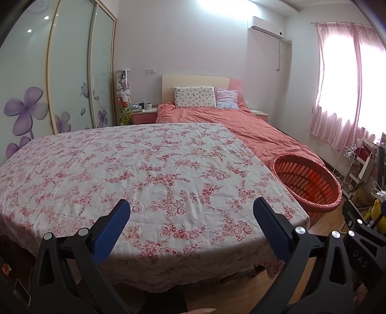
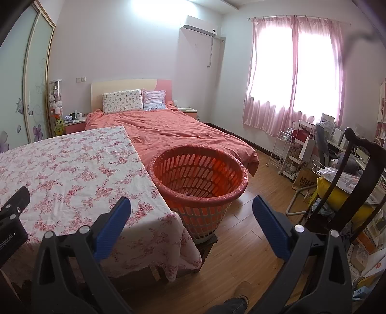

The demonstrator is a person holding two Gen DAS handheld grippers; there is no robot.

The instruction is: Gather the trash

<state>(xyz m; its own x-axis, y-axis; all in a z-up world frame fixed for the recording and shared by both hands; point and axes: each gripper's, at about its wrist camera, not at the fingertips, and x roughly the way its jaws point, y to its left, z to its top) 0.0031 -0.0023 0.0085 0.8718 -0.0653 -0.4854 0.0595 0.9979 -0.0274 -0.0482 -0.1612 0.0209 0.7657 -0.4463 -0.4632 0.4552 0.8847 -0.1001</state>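
Bright daylight through blown-out pink curtains, ceiling glare top center, heavy fisheye warp, dark vignetted corners.

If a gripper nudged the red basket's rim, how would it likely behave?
The red basket looks light: slatted plastic, apparently empty. It seems perched on a small stool narrower than its rim, so it may tip. Its liner probably shifts easily.

Pink-curtained window lights a bed, floral-clothed table and wooden floor.
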